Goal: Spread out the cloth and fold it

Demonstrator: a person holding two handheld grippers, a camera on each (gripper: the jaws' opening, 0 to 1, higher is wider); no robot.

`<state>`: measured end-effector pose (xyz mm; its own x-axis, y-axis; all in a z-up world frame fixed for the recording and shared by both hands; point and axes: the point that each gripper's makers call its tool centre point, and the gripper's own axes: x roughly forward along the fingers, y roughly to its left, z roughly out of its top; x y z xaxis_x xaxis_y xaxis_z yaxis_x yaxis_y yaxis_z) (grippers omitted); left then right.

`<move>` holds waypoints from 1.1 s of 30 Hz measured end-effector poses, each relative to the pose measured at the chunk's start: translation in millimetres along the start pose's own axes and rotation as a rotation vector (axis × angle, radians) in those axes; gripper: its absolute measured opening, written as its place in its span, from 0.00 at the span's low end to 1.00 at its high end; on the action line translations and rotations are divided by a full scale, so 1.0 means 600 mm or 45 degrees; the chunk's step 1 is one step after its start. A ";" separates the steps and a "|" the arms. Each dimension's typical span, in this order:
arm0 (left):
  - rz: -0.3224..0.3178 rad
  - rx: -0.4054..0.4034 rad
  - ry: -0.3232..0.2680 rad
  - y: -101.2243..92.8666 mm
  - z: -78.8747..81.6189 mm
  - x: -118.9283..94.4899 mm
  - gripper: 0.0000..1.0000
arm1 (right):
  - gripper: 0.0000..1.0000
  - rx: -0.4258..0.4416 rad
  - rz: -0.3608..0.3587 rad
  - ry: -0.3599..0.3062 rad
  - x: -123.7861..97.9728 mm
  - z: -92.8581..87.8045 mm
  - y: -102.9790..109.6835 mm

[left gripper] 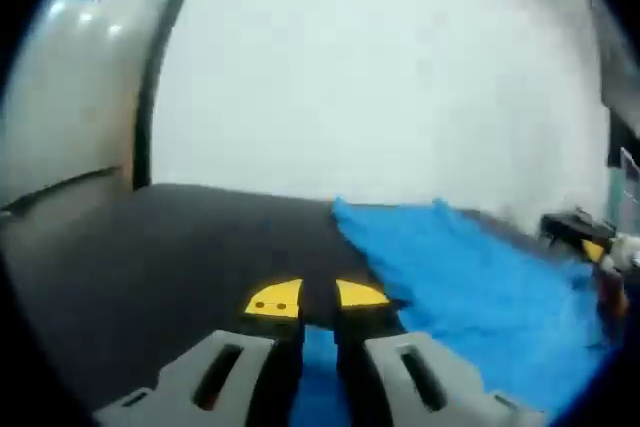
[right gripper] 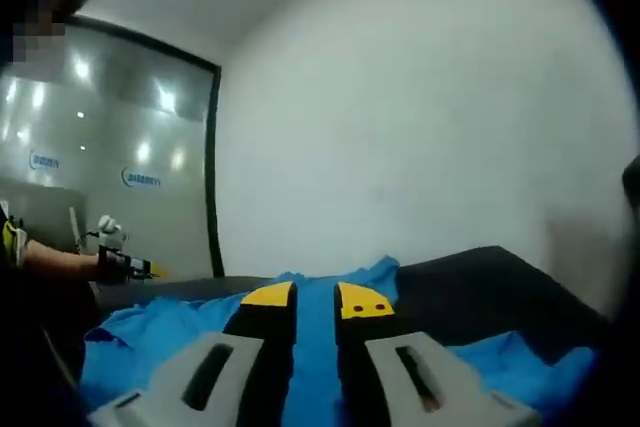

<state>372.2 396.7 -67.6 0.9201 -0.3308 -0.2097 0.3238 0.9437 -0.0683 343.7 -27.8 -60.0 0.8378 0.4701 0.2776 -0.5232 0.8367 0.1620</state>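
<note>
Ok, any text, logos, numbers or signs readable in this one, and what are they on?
No text can be read.
Glass panel: two blue logo marks, too blurred to read.
Same panel in the left gripper view: one blue mark near the top, also blurred.
Cloth, table, wall and yellow jaw tips: no lettering visible.

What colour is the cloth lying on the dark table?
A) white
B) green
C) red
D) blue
D: the cloth spread over the dark table is bright blue, and it shows blue again in the right gripper view, between and around that gripper's jaws.
</note>
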 end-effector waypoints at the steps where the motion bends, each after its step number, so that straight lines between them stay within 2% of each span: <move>1: -0.098 0.026 0.027 -0.056 -0.013 -0.013 0.15 | 0.14 -0.003 0.060 0.013 0.002 -0.004 0.018; 2: -0.210 0.034 0.021 -0.112 -0.023 -0.026 0.15 | 0.14 -0.008 0.130 0.054 0.002 -0.013 0.041; 3: -0.310 0.020 0.030 -0.165 -0.034 -0.041 0.16 | 0.14 0.042 0.169 0.136 -0.003 -0.025 0.065; 4: -0.379 0.010 0.073 -0.209 -0.051 -0.057 0.16 | 0.14 0.094 0.233 0.191 -0.012 -0.025 0.105; 5: -0.436 0.048 0.107 -0.245 -0.067 -0.073 0.18 | 0.15 0.110 0.332 0.235 -0.026 -0.023 0.151; 7: -0.478 0.171 0.187 -0.296 -0.101 -0.100 0.25 | 0.22 0.046 0.380 0.356 -0.054 -0.029 0.211; 8: -0.458 0.239 0.219 -0.308 -0.117 -0.109 0.29 | 0.24 0.009 0.438 0.415 -0.075 -0.035 0.248; 9: -0.456 0.312 0.227 -0.319 -0.130 -0.115 0.29 | 0.25 -0.004 0.429 0.473 -0.088 -0.048 0.262; 10: -0.436 0.373 0.234 -0.324 -0.143 -0.118 0.30 | 0.26 -0.018 0.420 0.507 -0.097 -0.059 0.268; 11: -0.421 0.444 0.257 -0.326 -0.158 -0.120 0.30 | 0.27 -0.074 0.428 0.592 -0.117 -0.086 0.284; 13: -0.343 0.523 0.290 -0.310 -0.181 -0.119 0.29 | 0.28 -0.207 0.427 0.711 -0.142 -0.135 0.296; 14: -0.313 0.550 0.294 -0.301 -0.189 -0.119 0.29 | 0.27 -0.300 0.414 0.753 -0.149 -0.157 0.290; 15: -0.297 0.589 0.329 -0.292 -0.204 -0.119 0.29 | 0.24 -0.350 0.388 0.775 -0.152 -0.169 0.283; 16: -0.282 0.556 0.247 -0.288 -0.195 -0.119 0.28 | 0.22 -0.395 0.341 0.805 -0.157 -0.191 0.272; 17: -0.307 0.543 0.228 -0.293 -0.194 -0.118 0.25 | 0.22 -0.290 0.334 0.635 -0.141 -0.163 0.283; 18: -0.285 0.540 0.282 -0.287 -0.201 -0.121 0.23 | 0.20 -0.224 0.273 0.723 -0.153 -0.172 0.267; 19: -0.260 0.541 0.291 -0.277 -0.197 -0.126 0.16 | 0.18 -0.215 0.287 0.710 -0.152 -0.167 0.269; 20: -0.284 0.541 0.322 -0.279 -0.201 -0.131 0.04 | 0.11 -0.229 0.277 0.719 -0.151 -0.163 0.261; 21: -0.288 0.518 0.339 -0.280 -0.200 -0.136 0.00 | 0.04 -0.243 0.264 0.723 -0.150 -0.158 0.253; 22: -0.305 0.548 0.325 -0.284 -0.197 -0.140 0.00 | 0.00 -0.248 0.269 0.727 -0.150 -0.153 0.248; 24: -0.274 0.550 0.264 -0.284 -0.172 -0.143 0.00 | 0.00 -0.236 0.283 0.733 -0.152 -0.138 0.240; 27: -0.283 0.522 0.228 -0.294 -0.141 -0.157 0.00 | 0.00 -0.133 0.288 0.633 -0.144 -0.093 0.235; 30: -0.315 0.499 0.272 -0.305 -0.128 -0.172 0.00 | 0.00 -0.130 0.325 0.608 -0.150 -0.065 0.238; 33: -0.336 0.482 0.297 -0.319 -0.128 -0.186 0.00 | 0.00 -0.187 0.375 0.640 -0.166 -0.068 0.249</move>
<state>190.9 253.6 -106.0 0.7366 -0.5070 -0.4476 0.6352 0.7458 0.2007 188.4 61.7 -102.0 0.6506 0.7334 -0.1971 -0.7476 0.6642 0.0037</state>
